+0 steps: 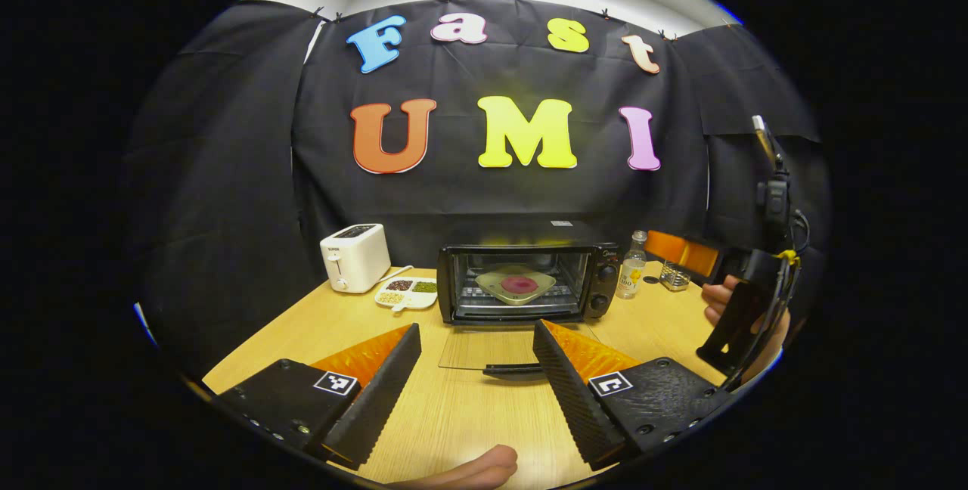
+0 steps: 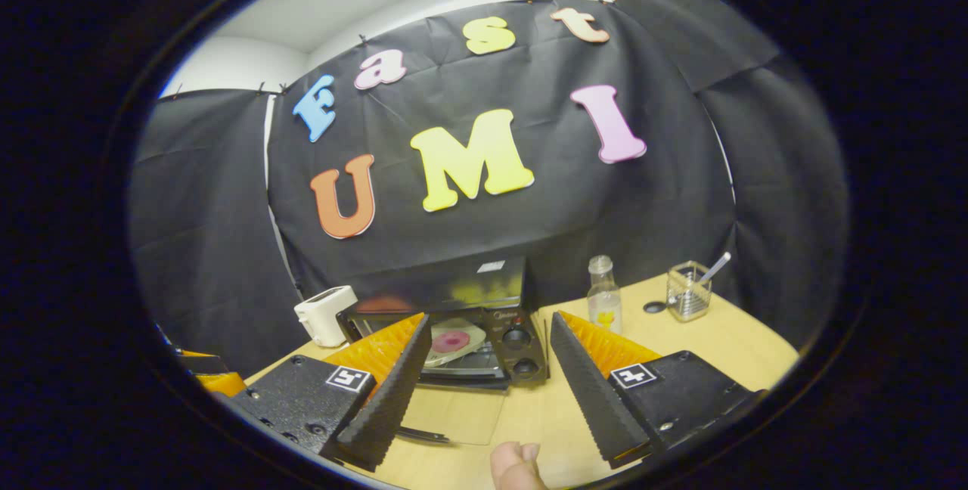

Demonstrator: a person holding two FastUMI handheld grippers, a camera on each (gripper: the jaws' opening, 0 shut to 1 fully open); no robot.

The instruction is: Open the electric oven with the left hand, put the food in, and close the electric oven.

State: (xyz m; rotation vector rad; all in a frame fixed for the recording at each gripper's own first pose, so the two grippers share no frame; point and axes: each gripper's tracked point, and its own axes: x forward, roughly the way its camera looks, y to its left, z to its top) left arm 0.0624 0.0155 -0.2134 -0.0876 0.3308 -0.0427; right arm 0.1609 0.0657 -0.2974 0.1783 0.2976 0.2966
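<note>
A black electric oven point(image 1: 525, 282) stands at the back of the wooden table with its glass door point(image 1: 491, 346) folded down flat. On the rack inside lies a pale plate with pink food point(image 1: 516, 283). My left gripper point(image 1: 478, 369) hovers open in front of the door, its fingers apart with nothing between them. In the right gripper view the oven point(image 2: 461, 342) sits just ahead, the plate with pink food point(image 2: 451, 341) inside and the door point(image 2: 454, 414) down. My right gripper point(image 2: 484, 384) is open and holds nothing. It also shows at the right edge of the left gripper view.
A white toaster point(image 1: 354, 256) and a divided dish of beans point(image 1: 407, 293) stand left of the oven. A small bottle point(image 1: 630, 265) and a glass holder point(image 1: 674, 275) stand to its right. A thumb point(image 2: 518, 463) shows at the bottom.
</note>
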